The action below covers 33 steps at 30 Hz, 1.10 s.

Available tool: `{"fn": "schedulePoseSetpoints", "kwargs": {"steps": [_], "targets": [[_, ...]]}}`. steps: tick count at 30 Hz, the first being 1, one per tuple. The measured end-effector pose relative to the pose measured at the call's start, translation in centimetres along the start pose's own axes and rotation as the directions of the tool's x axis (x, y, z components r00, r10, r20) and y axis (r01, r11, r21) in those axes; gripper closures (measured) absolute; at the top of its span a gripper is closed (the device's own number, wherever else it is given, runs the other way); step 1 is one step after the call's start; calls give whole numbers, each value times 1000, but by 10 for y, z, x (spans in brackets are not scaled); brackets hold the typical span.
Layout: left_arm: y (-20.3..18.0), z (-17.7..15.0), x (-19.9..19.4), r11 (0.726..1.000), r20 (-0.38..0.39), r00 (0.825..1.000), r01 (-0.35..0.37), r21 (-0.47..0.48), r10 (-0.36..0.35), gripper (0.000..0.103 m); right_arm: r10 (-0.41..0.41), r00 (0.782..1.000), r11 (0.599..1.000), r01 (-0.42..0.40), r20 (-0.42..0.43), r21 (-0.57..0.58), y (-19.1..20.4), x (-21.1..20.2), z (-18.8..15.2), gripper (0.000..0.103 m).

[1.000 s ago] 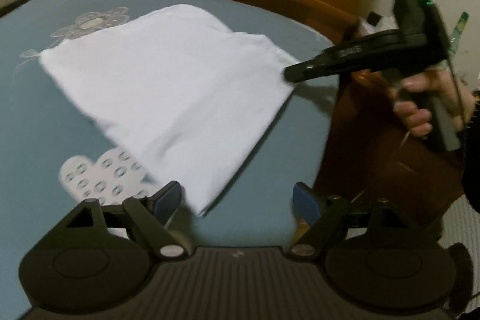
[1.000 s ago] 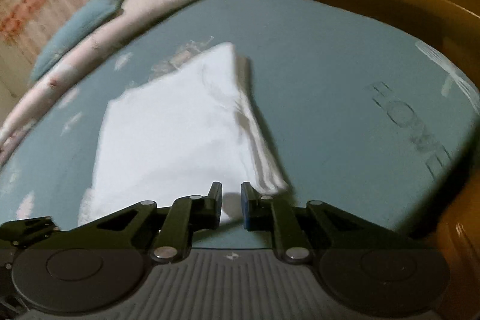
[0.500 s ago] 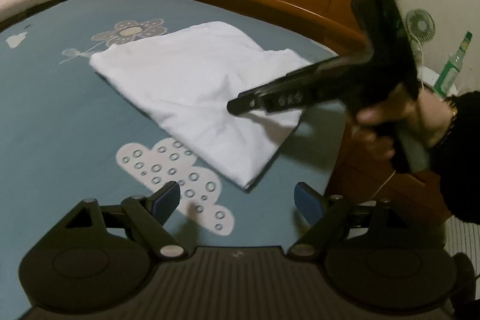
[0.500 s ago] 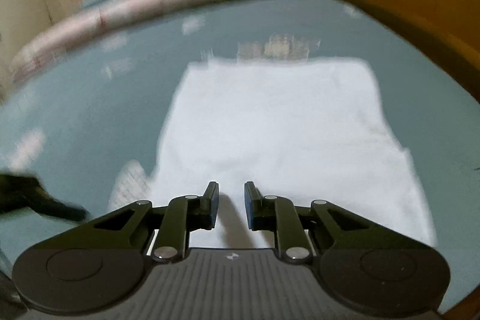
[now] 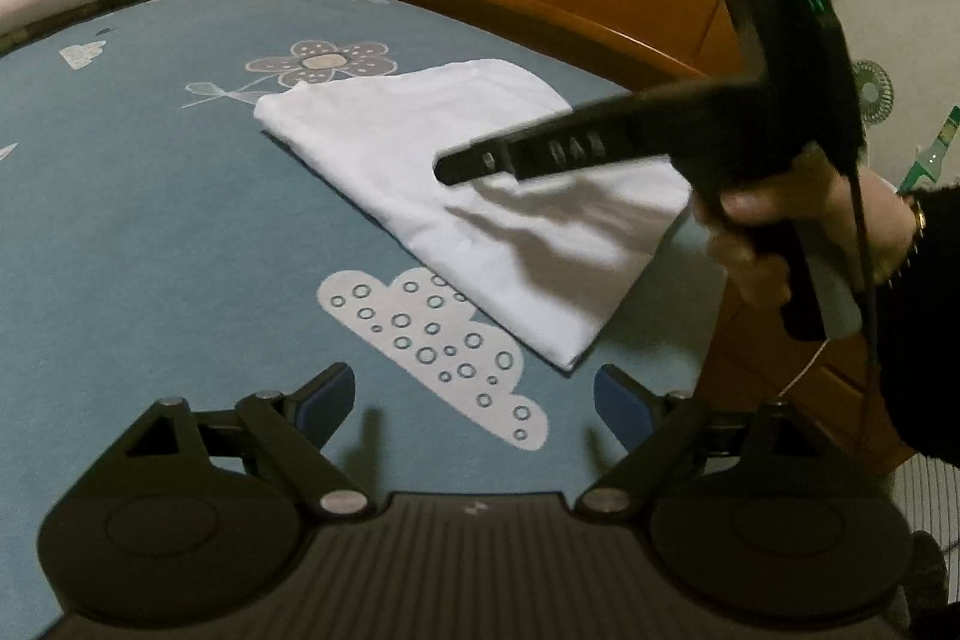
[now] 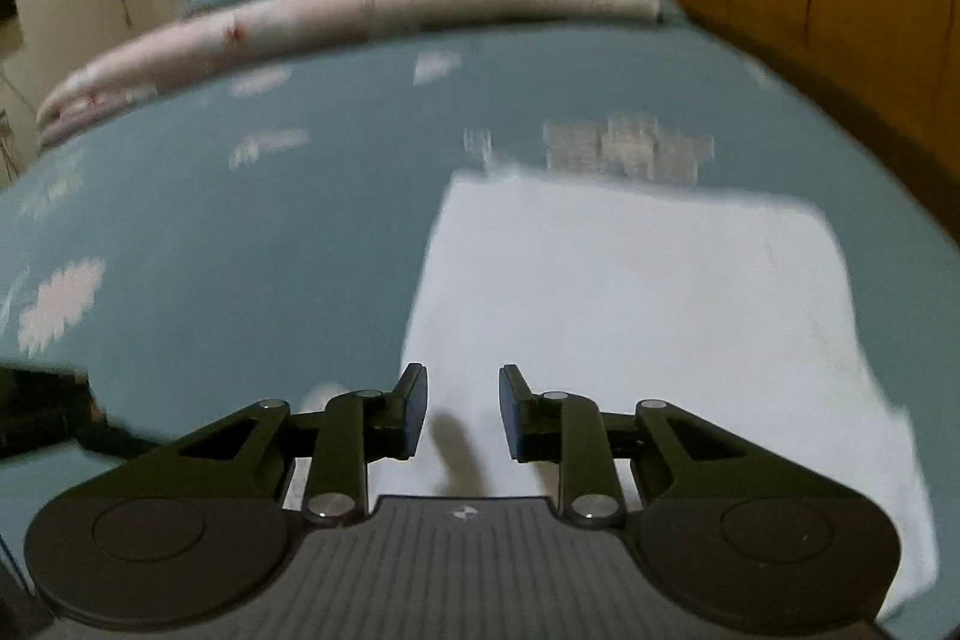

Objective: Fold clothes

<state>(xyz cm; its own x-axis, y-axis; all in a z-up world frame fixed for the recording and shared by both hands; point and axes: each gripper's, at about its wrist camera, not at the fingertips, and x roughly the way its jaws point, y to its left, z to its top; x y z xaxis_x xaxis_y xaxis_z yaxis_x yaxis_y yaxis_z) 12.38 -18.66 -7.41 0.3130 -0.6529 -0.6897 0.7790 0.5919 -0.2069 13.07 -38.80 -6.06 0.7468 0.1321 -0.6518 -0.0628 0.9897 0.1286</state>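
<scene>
With the white garment (image 5: 474, 196) lying folded on the blue bedsheet (image 5: 150, 220) near the headboard, left gripper (image 5: 474, 400) wide open and empty, right gripper (image 6: 463, 412) just opening, nothing between them: fold released, next likely a fresh edge grip

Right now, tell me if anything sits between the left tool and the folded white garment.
Nothing visible does. Only bare blue bedsheet with a cloud print lies between the left tool and the white garment's near corner. The right tool hangs over the garment's far side.
</scene>
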Motion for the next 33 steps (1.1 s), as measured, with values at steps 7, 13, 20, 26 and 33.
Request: {"fn": "schedulePoseSetpoints", "kwargs": {"steps": [7,13,20,26,33], "targets": [[11,1,-8,1000,19,1000,-3,-18,3,15,-10,999,1000,9,-41,-24,2,27,20,73],[19,6,-8,999,20,999,-37,-28,38,15,-64,993,997,67,-102,28,-18,78,44,71],[24,7,-11,999,26,999,-37,-19,38,15,-136,991,976,130,21,172,-76,43,64,71],[26,7,-5,999,10,999,-34,-36,34,15,-237,971,912,236,-38,337,-159,58,55,71],[26,3,-12,998,4,999,-47,-42,47,15,-152,988,922,127,40,365,-158,6,53,62]]}}
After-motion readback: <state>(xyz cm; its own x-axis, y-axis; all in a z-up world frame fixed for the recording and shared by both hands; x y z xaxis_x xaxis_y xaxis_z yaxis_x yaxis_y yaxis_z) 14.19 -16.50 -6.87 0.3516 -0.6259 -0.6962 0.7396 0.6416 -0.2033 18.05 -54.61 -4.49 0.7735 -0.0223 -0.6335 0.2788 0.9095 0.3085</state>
